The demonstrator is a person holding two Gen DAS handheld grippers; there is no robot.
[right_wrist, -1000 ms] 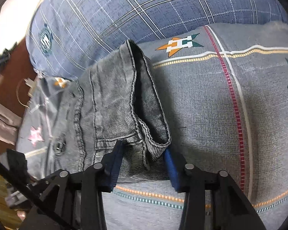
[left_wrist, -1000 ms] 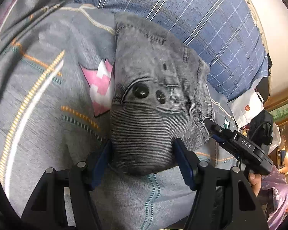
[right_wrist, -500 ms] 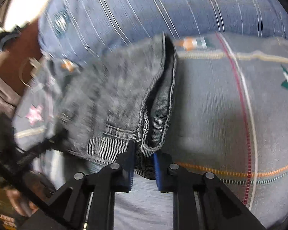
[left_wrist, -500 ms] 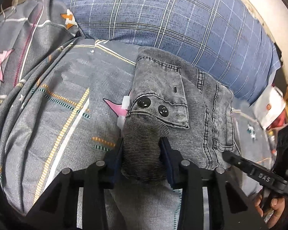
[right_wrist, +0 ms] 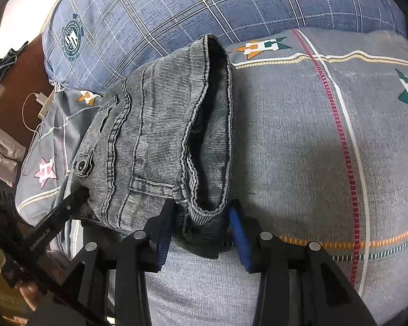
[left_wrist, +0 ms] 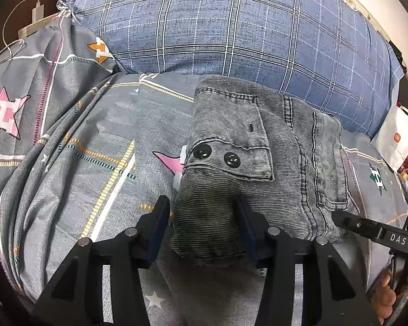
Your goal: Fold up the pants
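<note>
Folded grey pants (left_wrist: 261,163) on patterned bedspread (left_wrist: 95,146), left gripper (left_wrist: 204,225) and right gripper (right_wrist: 201,231) just reopened, spread astride the fabric

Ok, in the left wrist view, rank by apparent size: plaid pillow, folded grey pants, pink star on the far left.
1. plaid pillow
2. folded grey pants, nearer the camera, so unsure
3. pink star
</note>
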